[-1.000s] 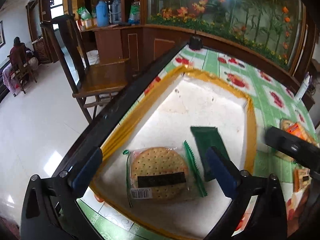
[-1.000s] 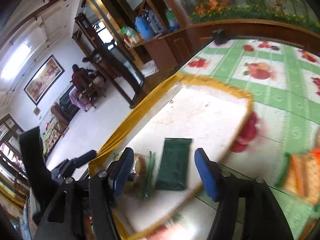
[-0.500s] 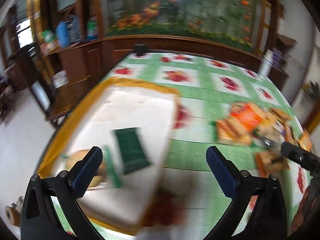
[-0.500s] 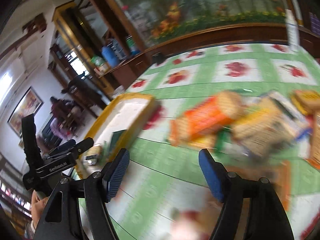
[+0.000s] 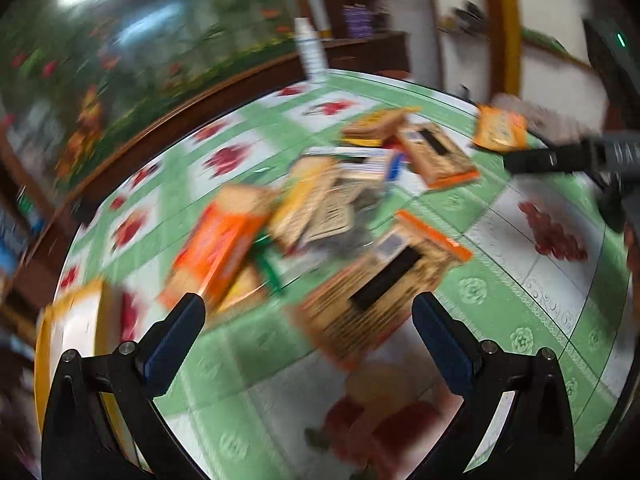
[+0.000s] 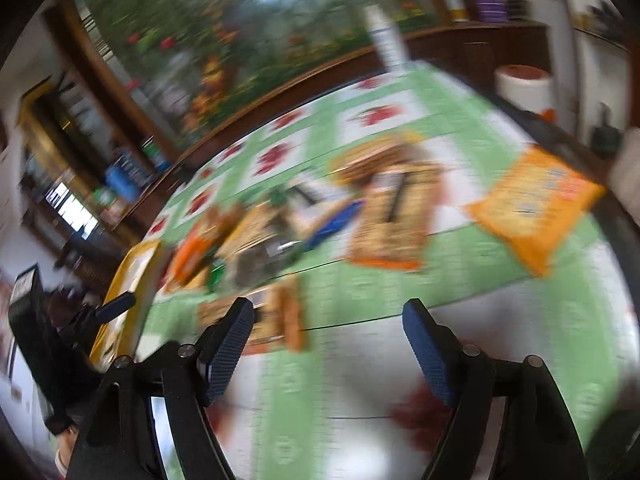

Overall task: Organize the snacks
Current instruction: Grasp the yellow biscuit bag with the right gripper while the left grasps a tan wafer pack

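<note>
Both views are motion-blurred. A heap of snack packets (image 5: 320, 200) lies on the green flowered tablecloth (image 5: 520, 320). An orange packet (image 5: 220, 240) lies at its left, and a tan cracker packet with a black strip (image 5: 380, 284) lies nearest my left gripper (image 5: 308, 328), which is open and empty above the table. The heap also shows in the right wrist view (image 6: 288, 236). My right gripper (image 6: 328, 340) is open and empty. An orange-yellow bag (image 6: 536, 208) lies apart on the right. The yellow-rimmed tray (image 5: 72, 320) is at the far left.
A white bottle (image 5: 310, 48) stands at the table's far edge. A wooden cabinet with flowers behind glass (image 5: 120, 40) runs along the back. A white roll (image 6: 524, 88) stands beyond the table on the right. The tray's rim shows at left (image 6: 136, 264).
Both grippers have swung right, away from the tray with the round cracker pack and green packet, and now face the heap of snacks. Both stay open and empty.
</note>
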